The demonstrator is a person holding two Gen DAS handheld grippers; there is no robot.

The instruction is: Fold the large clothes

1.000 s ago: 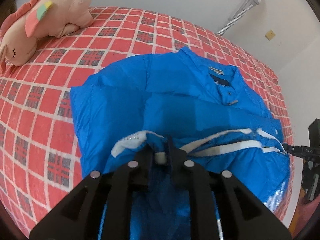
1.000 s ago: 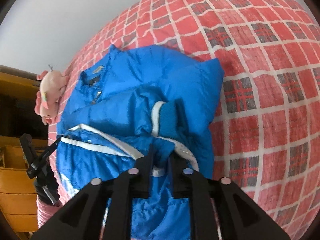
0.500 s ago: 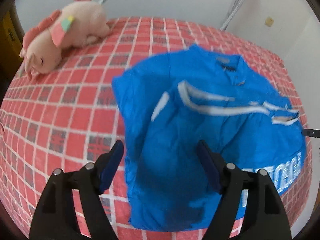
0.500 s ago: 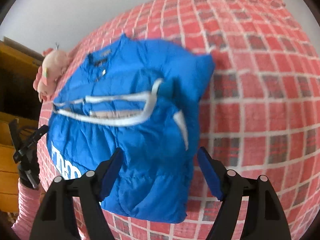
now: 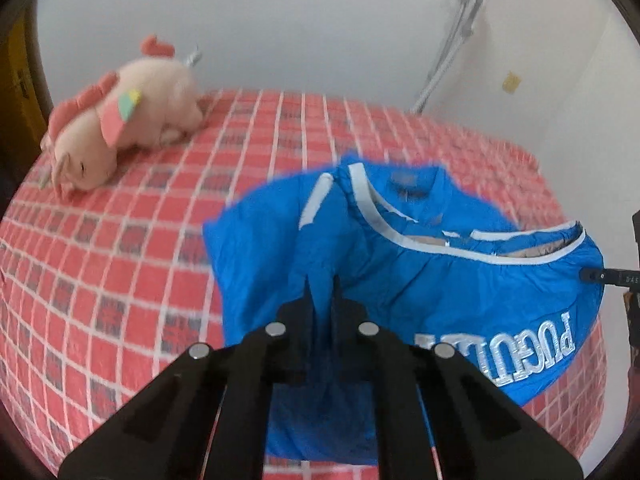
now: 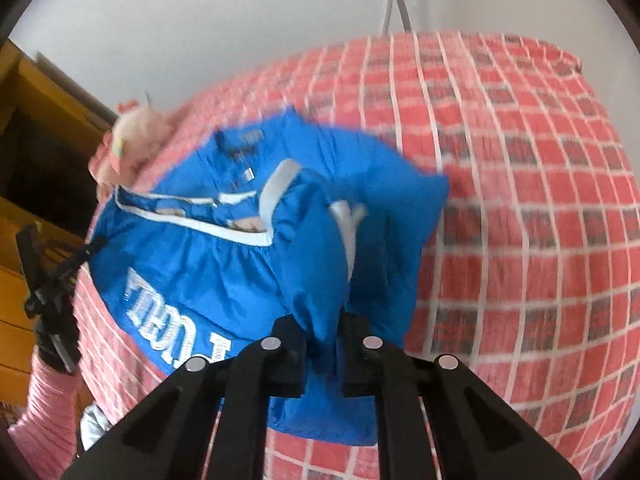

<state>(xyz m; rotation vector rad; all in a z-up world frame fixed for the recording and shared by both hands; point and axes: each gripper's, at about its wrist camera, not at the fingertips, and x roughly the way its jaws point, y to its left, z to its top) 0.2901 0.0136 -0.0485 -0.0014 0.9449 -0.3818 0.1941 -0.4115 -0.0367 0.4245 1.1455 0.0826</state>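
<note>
The blue jacket lies partly folded on the red checked bedspread, filling the centre and right of the left wrist frame. Its white-trimmed hem is doubled back toward the collar, and silver lettering shows at lower right.

The left gripper, at lower centre of that frame, is clamped on a pinch of blue fabric that rises in a ridge between its fingertips. In the right wrist frame the right gripper is likewise closed on a bunched fold of the jacket, which tents upward into the jaws. Both grips sit on the near edge of the garment, one at each side.

Judged step: a fresh hold on the near edge with both tools, lifting it to begin a further fold across the body of the jacket.

The next move calls for carrying both held points together toward the top of the frames, over the hem band, at even height so that the slippery padded cloth does not skew or drag the lower layer.

A pink plush toy rests at upper left in the left wrist frame, well apart from the jacket. A pink sleeve shows at the lower left edge of the right wrist frame.
</note>
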